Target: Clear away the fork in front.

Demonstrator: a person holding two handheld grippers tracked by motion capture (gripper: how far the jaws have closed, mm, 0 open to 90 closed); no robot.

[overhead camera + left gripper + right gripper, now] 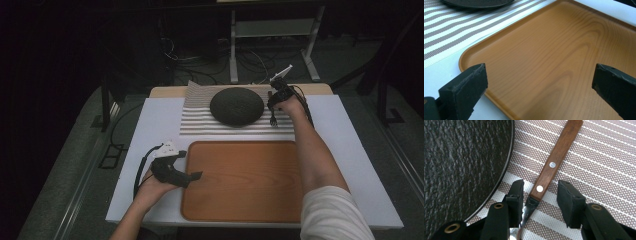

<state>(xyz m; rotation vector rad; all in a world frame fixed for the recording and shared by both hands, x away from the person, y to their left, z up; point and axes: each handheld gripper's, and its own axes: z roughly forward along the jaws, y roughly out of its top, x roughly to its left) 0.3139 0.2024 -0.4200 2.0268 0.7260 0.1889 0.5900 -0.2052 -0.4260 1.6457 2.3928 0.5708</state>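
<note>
Right gripper (539,192) open astride fork handle (554,162), beside dark plate (236,106) on striped mat (200,125).
Left gripper (539,80) open, empty, over wooden tray (544,57). Fork (273,120) tines hidden in the right gripper view; tiny from above.

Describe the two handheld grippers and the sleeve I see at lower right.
Both the left gripper and the right gripper are black, with blocky black fingers and brass-coloured rivets. Each carries a pale grey top plate and trails a black cable. The sleeve is white.
</note>
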